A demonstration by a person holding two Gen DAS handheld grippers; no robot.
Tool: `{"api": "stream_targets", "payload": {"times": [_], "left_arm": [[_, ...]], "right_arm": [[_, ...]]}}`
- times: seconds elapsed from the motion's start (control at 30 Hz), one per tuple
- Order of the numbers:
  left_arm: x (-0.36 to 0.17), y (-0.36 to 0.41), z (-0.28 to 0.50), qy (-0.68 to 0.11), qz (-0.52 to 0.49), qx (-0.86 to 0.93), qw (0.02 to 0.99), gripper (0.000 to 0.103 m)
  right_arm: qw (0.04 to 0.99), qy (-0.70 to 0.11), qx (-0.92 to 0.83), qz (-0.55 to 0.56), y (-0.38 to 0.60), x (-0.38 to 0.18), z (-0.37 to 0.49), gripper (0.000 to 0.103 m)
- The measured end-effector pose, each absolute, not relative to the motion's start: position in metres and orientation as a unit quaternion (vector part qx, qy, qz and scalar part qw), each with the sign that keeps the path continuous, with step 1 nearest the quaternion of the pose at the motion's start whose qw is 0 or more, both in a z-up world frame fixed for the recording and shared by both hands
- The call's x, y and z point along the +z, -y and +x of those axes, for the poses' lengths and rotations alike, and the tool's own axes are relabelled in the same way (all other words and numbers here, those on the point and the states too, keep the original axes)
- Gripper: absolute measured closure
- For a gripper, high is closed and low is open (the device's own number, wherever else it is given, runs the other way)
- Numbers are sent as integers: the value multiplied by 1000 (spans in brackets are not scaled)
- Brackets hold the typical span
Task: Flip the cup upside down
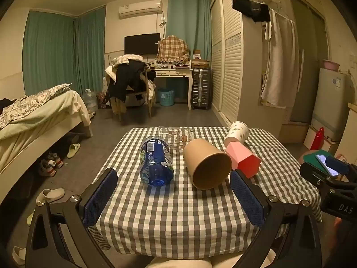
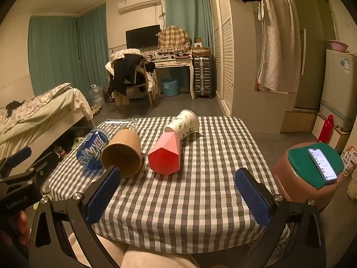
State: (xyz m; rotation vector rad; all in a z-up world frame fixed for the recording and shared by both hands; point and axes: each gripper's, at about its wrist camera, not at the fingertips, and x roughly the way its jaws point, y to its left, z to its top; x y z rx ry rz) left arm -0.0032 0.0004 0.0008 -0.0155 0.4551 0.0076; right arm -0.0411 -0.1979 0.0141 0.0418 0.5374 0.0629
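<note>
Several cups lie on their sides on the checked table [image 1: 178, 212] [image 2: 200, 189]. A brown paper cup [image 1: 206, 164] [image 2: 122, 156] faces me with its open mouth. A pink faceted cup [image 1: 242, 158] [image 2: 166, 155] lies right of it. A white printed cup [image 1: 237, 132] [image 2: 184, 124] lies behind the pink one. A clear glass [image 1: 176, 136] [image 2: 121, 124] lies at the far edge. My left gripper [image 1: 174, 185] is open, empty, short of the brown cup. My right gripper [image 2: 178, 187] is open, empty, in front of the pink cup.
A blue plastic bottle [image 1: 156, 163] [image 2: 93, 150] lies on its side left of the brown cup. A stool with a green pad and a phone [image 2: 321, 164] stands right of the table. A bed [image 1: 33, 116] is at the left, a wardrobe [image 1: 229, 55] at the right.
</note>
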Motion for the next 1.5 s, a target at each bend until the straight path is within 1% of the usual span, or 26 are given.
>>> {"api": "stream_targets", "payload": {"times": [1.5], "left_arm": [[-4,-6,-1,-240,-6,2,971,0]], "right_arm": [[964,-264,30,16,193,17,-36,0]]}}
